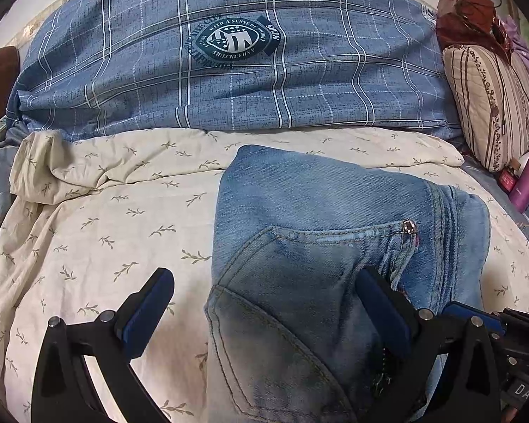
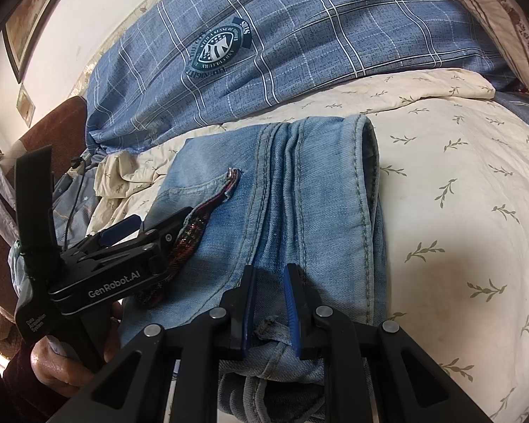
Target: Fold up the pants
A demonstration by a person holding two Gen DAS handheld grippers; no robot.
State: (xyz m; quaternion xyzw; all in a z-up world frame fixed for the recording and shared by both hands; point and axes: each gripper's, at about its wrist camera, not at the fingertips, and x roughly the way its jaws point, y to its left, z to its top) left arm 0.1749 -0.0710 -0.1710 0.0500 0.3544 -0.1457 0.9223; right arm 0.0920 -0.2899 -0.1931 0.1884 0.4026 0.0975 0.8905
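On the leaf-print sheet (image 1: 98,218), folded jeans (image 1: 299,211) lie: right gripper (image 2: 269,303) pinches their near denim edge, left gripper (image 1: 264,313) gapes empty, so the last fold likely needs its grip too.

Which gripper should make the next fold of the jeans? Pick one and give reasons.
Right, probably. The right gripper already has its jaws pinched on the near edge of the jeans, so it could carry that edge over. The left gripper stands wide open over the jeans, gripping nothing.

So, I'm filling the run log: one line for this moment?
jeans: folded on bed | left gripper: open | right gripper: shut on jeans
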